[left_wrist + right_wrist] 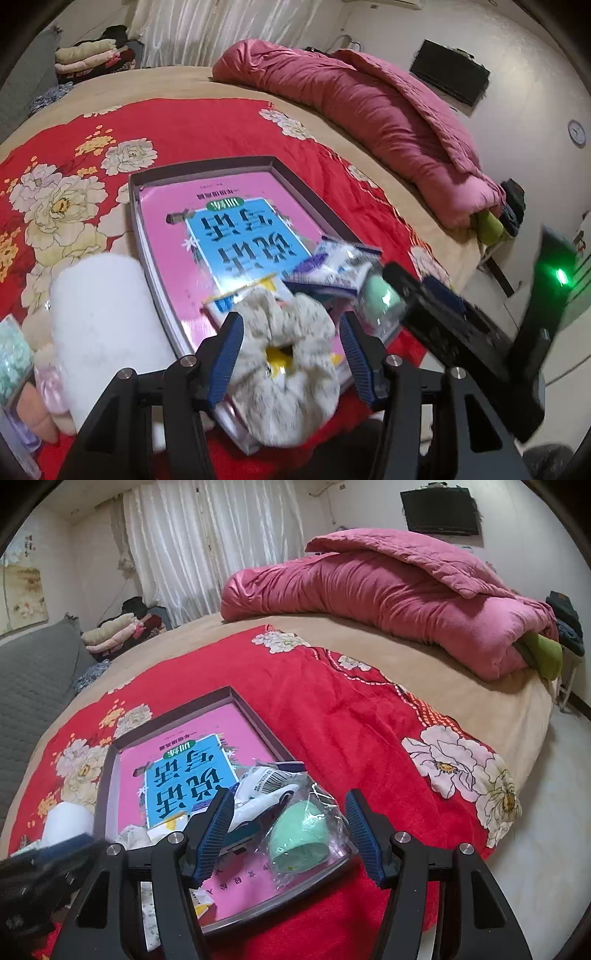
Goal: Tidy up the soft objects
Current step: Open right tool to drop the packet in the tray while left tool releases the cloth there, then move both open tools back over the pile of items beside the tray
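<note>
The right tool (290, 830) is open over a box (258, 709) on a red blanket (351, 731). A green sponge (297, 843) in a clear bag lies between its fingers, not squeezed. A pink book (195, 771) fills the box.

Your left gripper (291, 354) points steeply downward, its blue-padded jaws parted and tilted slightly. Your right gripper (290, 836) angles down too, jaws spread wide, pads pressing on nothing. In the left wrist view, the right gripper's black body sits close alongside at right.
</note>
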`<state>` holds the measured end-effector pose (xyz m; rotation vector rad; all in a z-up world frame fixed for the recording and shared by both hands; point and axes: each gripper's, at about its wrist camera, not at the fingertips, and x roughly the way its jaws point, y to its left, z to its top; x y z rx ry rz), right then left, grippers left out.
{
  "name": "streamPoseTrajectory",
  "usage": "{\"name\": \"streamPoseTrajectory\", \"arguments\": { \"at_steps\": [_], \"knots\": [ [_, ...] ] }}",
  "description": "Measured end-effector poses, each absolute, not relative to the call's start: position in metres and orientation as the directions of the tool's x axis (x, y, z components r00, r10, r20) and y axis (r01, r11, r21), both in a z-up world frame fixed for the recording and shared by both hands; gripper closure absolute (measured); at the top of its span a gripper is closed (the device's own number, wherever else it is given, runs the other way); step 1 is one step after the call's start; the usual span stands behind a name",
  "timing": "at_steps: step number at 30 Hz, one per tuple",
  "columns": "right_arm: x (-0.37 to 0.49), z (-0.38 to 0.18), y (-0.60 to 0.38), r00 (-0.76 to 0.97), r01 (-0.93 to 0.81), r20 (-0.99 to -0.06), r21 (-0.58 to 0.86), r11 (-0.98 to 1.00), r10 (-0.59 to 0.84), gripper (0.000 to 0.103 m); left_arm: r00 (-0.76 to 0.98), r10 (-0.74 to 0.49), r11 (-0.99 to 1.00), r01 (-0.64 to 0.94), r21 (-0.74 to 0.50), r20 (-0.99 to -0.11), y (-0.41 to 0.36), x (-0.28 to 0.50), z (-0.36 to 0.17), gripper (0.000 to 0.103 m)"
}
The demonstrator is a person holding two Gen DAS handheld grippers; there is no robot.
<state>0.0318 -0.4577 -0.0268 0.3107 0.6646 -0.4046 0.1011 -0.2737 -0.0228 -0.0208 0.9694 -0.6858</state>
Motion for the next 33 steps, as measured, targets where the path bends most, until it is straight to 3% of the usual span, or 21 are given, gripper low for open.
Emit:
{"name": "streamPoseTrajectory", "arguments": {
  "at_steps": [4,12,18,33],
  "knots": [
    [0.032,-0.028,-0.46,0.712,0.463,-0.652,0.154,0.873,-0.262,0.039,0.317,-0.568,0.75,0.58,-0.318,-0.76,-0.276,0.082,-0.027,0.049],
    [0.032,-0.028,-0.461,0.711,0.465,-0.653,0.156,0.872,-0.262,0.039,0.156,-0.704,0.61,0.632,-0.478,-0.693,-0.281,0.062,-0.032,0.049],
    [0.032,-0.029,-0.462,0.711,0.465,-0.652,0.156,0.871,-0.263,0.039,0.144,-0.649,0.656,0.603,-0.454,-0.747,-0.289,0.069,-0.048,0.049],
    [0.032,-0.03,-0.463,0.706,0.463,-0.659,0.155,0.873,-0.258,0.038,0.208,-0.586,0.718,0.58,-0.383,-0.783,-0.29,0.081,-0.054,0.049]
  ]
}}
